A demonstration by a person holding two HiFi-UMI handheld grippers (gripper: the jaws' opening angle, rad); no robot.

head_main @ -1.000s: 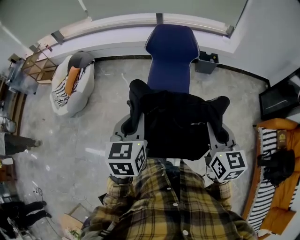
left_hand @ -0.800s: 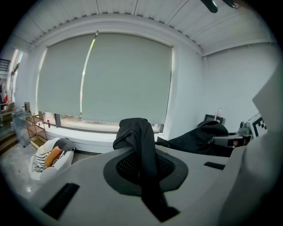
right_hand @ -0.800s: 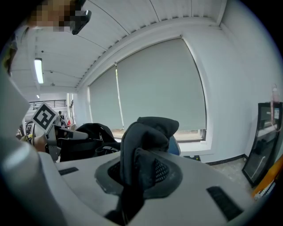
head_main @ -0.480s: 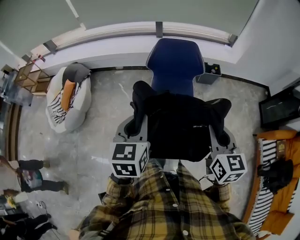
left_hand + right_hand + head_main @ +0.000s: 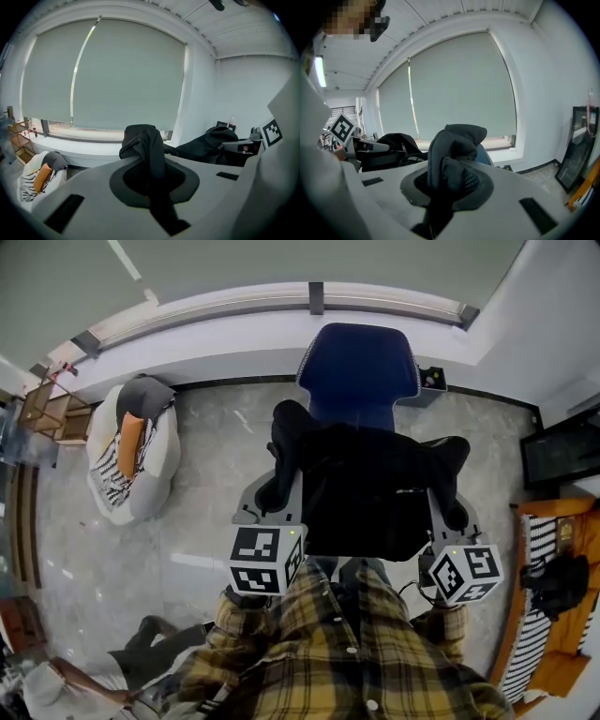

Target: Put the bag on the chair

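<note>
Holding the bag up w/ both tools, the person stood just near of the chair. The left gripper was clamped tight on a bunched black strap; its fingers pinched the fabric, which stuck up past the tips. The right gripper was closed the same way on another fold of strap. One grip per side prob. meant the load was shared and the bag stayed level and spread out, not swinging from one point. The bag hung btwn the two tools, off the floor, overlapping the chair's near edge in the head view. Whether it touched the seat, couldn't tell.

Judging by that, the carry looked nearly done. The next step would be to bring the bag further over the blue seat, lower it, then let go.

Around: a beanbag w/ striped and orange stuff at far left, a wooden shelf beyond it. A small black box sat by the wall, just right of the chair. At right were a dark screen and an orange sofa. Somebody's legs showed at near left, well apart from the path. Nothing stood btwn bag and seat.
</note>
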